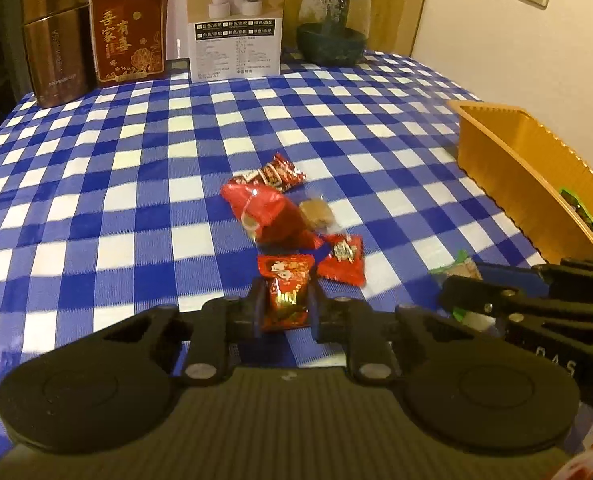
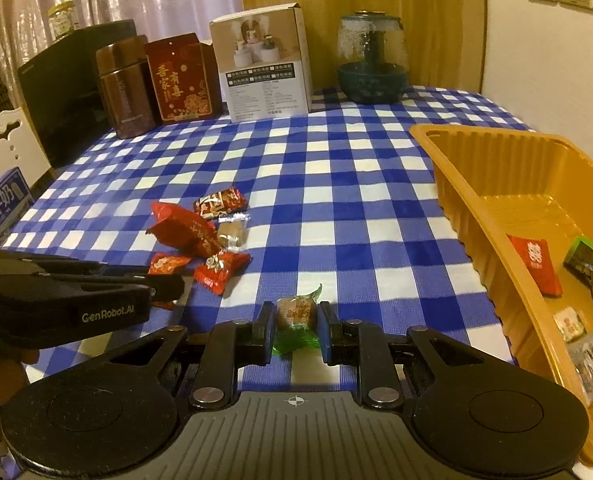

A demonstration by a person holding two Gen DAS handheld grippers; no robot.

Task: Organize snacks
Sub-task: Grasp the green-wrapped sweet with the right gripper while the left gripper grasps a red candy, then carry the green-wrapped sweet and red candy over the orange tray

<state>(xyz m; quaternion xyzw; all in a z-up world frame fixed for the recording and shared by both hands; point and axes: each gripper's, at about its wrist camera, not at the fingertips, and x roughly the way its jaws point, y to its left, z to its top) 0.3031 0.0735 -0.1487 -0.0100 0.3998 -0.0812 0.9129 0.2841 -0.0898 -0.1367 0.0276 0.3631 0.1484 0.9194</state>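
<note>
Left view: left tool (image 1: 284,306) clenched on one red packet (image 1: 284,292); four more snacks (image 1: 280,204) loose on worktop (image 1: 136,168).
Right view: right tool (image 2: 296,326) clamps one green-wrapped snack (image 2: 296,312); "GenRobot.AI" on the left tool; tray (image 2: 476,208) holds about five packets.

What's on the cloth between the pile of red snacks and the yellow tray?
Only bare checked cloth between the red snacks and the yellow tray, clearest from the right-hand camera.

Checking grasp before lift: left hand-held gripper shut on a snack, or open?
Shut on it: the left hand-held gripper has both pads pressed against the red snack packet.
</note>
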